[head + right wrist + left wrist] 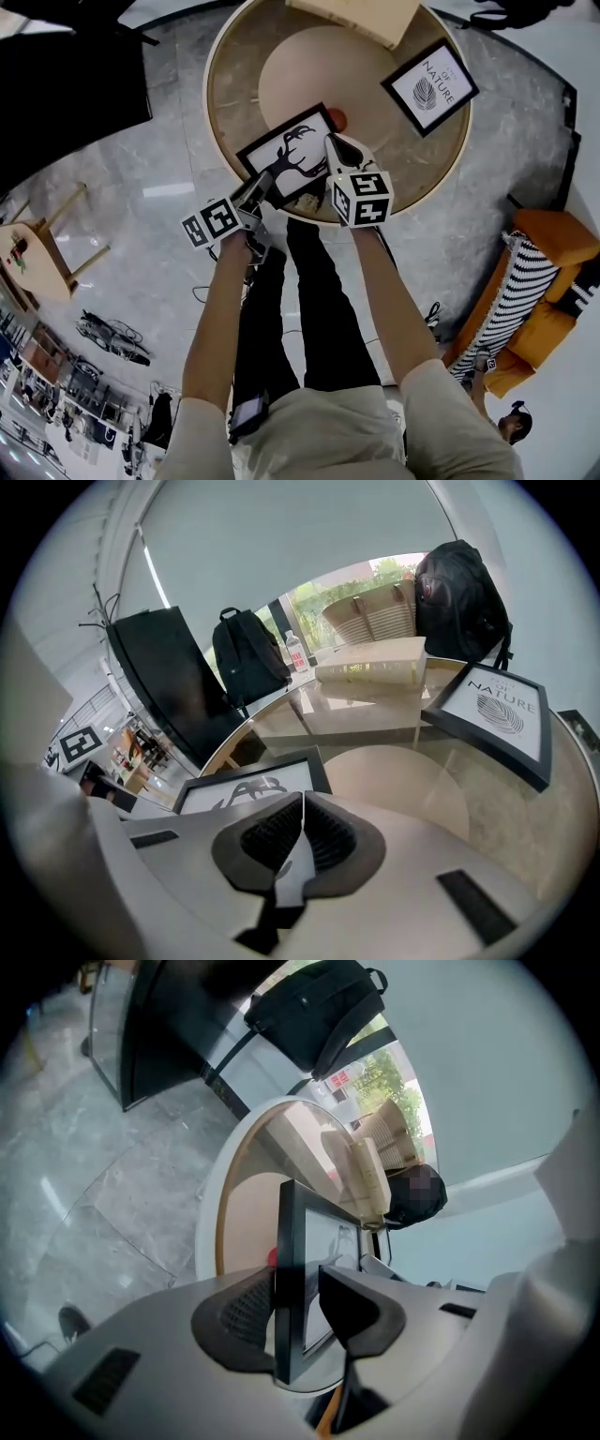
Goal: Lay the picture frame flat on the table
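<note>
The right gripper (302,832) has its jaws pressed together, ribbed pads meeting with nothing between them. Just beyond them, a little to the left, a black picture frame (251,787) with a dark branching print lies on the round glass table (525,808). A pale round base (403,780) shows through the glass. To the right sits a second black frame (497,710) bearing a leaf drawing and the word NATURE, well apart from the first. At the far side rests a light slatted wooden piece (370,663). Behind it are a water bottle (295,652), a black backpack (248,658), a larger black backpack (464,597) and a dark panel (164,691).
</note>
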`<state>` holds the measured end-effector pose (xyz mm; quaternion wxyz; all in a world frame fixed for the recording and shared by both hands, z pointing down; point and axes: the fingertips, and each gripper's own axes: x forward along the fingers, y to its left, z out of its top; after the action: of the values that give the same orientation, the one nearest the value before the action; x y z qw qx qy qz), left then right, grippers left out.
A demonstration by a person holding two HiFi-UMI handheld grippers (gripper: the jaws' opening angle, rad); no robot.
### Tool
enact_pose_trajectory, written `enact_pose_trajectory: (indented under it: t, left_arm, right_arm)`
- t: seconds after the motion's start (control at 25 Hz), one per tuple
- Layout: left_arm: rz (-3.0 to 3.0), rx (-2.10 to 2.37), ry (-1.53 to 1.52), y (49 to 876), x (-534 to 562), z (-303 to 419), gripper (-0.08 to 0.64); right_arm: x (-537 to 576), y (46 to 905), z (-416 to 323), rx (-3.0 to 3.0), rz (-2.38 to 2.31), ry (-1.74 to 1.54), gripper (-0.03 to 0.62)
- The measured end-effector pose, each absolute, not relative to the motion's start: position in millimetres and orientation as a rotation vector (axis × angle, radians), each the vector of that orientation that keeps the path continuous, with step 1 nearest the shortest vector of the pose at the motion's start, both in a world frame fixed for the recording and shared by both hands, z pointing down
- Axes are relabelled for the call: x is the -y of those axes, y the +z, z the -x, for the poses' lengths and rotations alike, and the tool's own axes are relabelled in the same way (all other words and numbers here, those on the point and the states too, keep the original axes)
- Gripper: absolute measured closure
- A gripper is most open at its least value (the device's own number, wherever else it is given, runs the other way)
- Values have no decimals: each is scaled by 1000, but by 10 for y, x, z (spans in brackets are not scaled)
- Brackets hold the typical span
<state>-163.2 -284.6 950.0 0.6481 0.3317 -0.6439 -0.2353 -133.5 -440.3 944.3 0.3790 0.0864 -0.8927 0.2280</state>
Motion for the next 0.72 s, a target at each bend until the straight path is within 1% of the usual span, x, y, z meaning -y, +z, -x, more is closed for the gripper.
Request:
enact_pose_trajectory:
  t: [0.16, 0.48, 0.72]
  left_arm:
    - [-757, 1458, -520, 9515, 2746, 1608, 425]
    - [-758, 1474, -500, 9487, 2612, 1518, 425]
    - [-859, 1490, -425, 9289, 2482, 1478, 425]
  right_arm:
    - [4341, 9459, 1318, 2283, -197, 527, 557]
    - [4274, 9287, 1279, 2354, -245, 636, 557]
    - [4085, 9078, 1003, 2356, -321, 624, 557]
